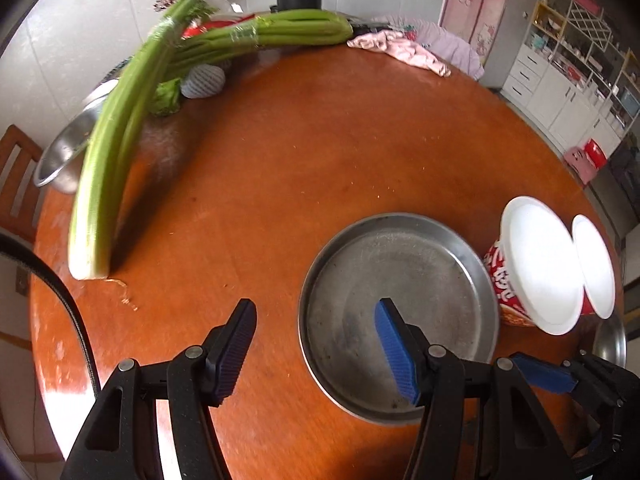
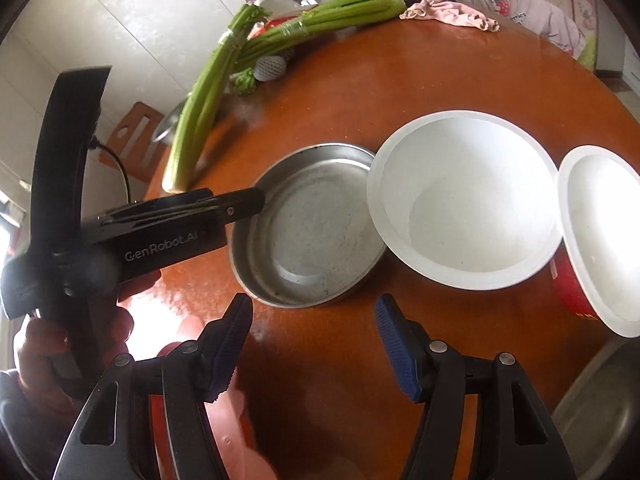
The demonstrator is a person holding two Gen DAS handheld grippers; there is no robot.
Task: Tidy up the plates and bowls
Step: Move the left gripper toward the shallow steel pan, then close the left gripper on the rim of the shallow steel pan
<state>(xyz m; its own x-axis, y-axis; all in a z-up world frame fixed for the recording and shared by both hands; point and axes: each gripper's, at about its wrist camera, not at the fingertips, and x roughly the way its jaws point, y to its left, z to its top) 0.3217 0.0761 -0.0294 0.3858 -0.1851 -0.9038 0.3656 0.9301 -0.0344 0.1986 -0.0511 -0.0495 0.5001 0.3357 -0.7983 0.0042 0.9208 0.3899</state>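
Barely begun, by the look of it: steel plate (image 1: 396, 312) lay alone on the counter (image 1: 280, 168), two white bowls (image 2: 464, 200) just beside, unstacked. Left claw (image 1: 316, 352) spread over plate's near rim, pinching nothing; right claw (image 2: 314, 346) likewise spread, empty.

Second metal plate (image 1: 612, 340) at 4 o'clock in left view: mostly cut off by the lens edge; red cup (image 2: 568, 284) at 3 o'clock in right view: hidden behind white bowls (image 2: 464, 200), print unreadable; celery (image 1: 104, 176) motion-blurred.
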